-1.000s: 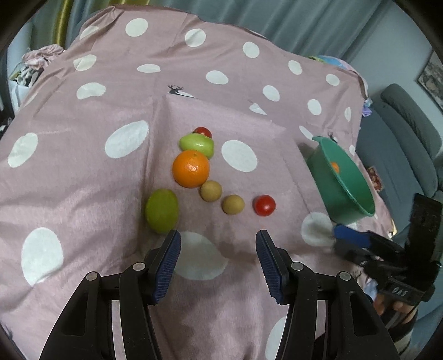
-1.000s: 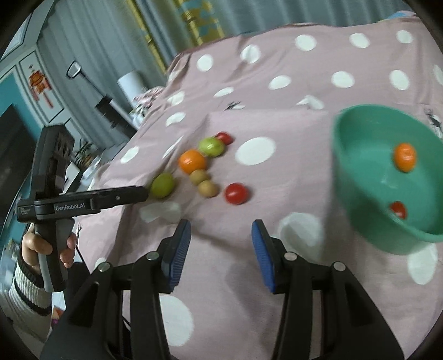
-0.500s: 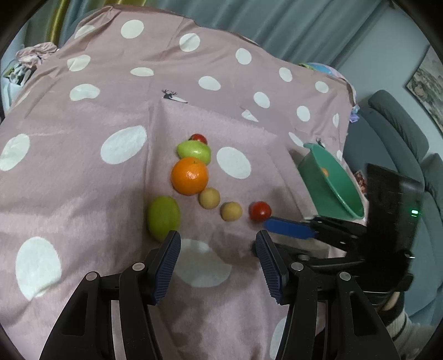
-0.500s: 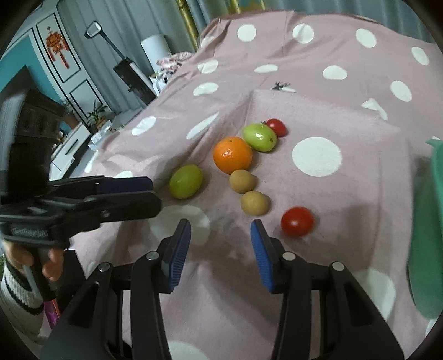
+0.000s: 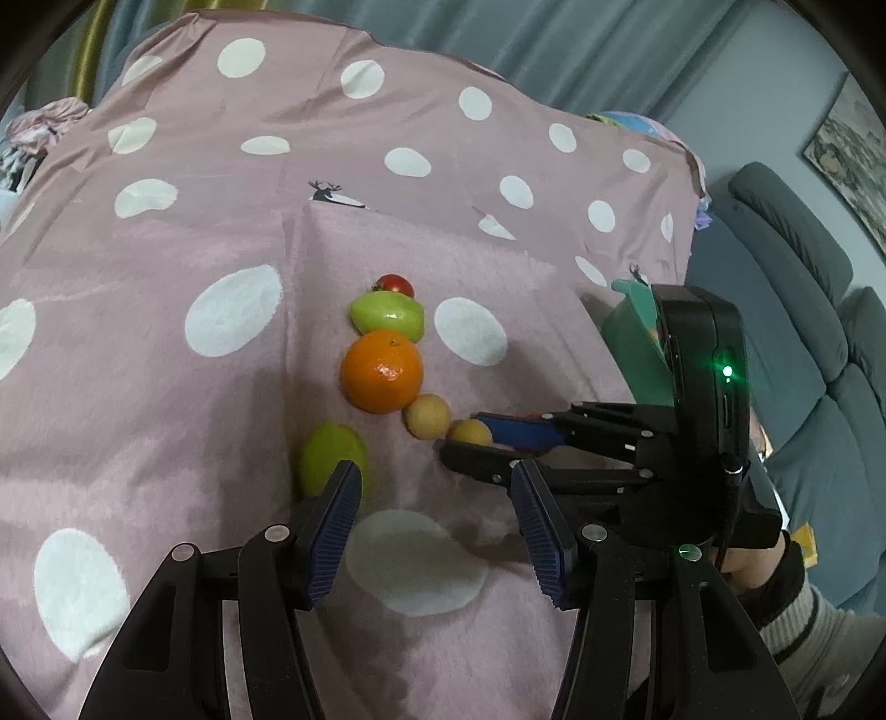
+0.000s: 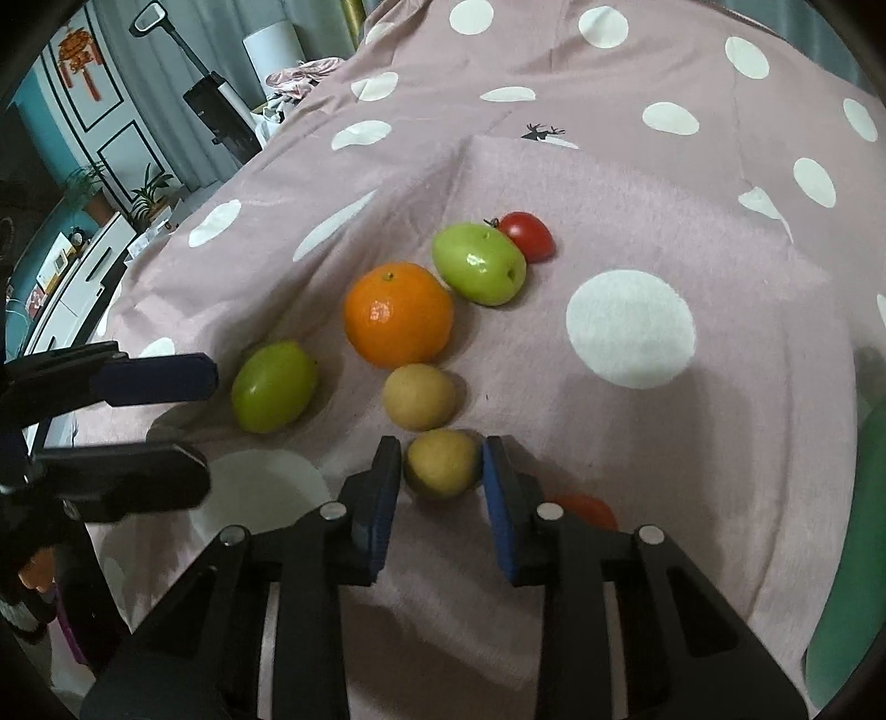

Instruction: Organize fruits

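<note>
The small round tan fruit (image 6: 441, 464) lies on the cloth between the blue pads of the right gripper (image 6: 441, 471), whose fingers flank it closely on both sides; whether the pads press it cannot be told, though narrow gaps seem to show. A second tan fruit (image 6: 419, 396) sits just beyond it, touching or nearly touching the large round orange (image 6: 397, 315). Three green fruits cannot be counted, only two: a smooth green oval one (image 6: 273, 386) left of the orange, and a glossy green one (image 6: 478, 263) beyond it, with a red cherry tomato (image 6: 529, 235) right against its far side. A second red tomato (image 6: 587, 508) peeks out behind the right gripper's right finger.

The left gripper (image 5: 437, 520) hovers with its fingers spread wide and nothing between them, its left pad near the green oval fruit.

Everything rests on a pink fleecy cloth with white dots (image 5: 232, 387). A green plastic bowl (image 5: 631, 338) stands at the right, largely hidden. Beyond are a grey-blue sofa (image 5: 814, 354), pale curtains (image 5: 554, 44) and a white cabinet (image 6: 83, 260).
</note>
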`<state>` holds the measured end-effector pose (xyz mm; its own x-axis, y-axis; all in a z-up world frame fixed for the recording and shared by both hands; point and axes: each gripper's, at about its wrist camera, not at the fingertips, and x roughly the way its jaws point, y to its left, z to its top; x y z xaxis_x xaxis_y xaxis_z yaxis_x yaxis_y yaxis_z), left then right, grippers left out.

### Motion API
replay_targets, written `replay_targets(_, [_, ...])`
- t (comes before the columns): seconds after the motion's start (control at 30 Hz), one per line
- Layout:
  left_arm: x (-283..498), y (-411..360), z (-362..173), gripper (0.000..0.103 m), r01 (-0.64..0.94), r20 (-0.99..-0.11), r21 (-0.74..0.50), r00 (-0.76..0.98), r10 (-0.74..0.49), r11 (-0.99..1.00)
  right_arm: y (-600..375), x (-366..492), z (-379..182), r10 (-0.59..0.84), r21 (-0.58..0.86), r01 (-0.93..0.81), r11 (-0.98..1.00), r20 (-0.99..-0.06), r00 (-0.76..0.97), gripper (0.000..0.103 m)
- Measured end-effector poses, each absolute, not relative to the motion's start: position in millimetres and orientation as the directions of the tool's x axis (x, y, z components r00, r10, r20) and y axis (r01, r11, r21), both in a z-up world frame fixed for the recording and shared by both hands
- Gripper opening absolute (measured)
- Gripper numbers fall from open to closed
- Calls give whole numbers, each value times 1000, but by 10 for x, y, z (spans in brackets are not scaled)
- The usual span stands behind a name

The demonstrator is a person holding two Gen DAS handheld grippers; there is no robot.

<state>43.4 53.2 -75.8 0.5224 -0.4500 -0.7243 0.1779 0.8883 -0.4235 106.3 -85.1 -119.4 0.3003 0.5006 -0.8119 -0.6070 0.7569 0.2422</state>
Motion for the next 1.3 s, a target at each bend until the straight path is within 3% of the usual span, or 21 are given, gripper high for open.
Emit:
replay_targets(0.4, [719, 186, -852, 55, 205, -765, -378, 480, -430, 903, -1421, 654, -974, 604, 342, -597, 726, -732, 315, 28])
replay_targets(0.77, [994, 15, -1050, 55, 178, -813, -289, 474, -340, 941, -1745, 540, -973, 641, 405, -550, 730, -686, 346, 28])
replay_targets(0.93, [1073, -5, -1096, 40, 192, -821, -255, 474, -317, 948, -1760, 537, -988, 652, 419, -547, 725, -674, 348, 28])
replay_targets(1.3, [1163, -163, -1163, 29, 230, -835, -142, 494, -241, 963, -1827, 501, -986, 655, 432, -530, 730, -664, 361, 28])
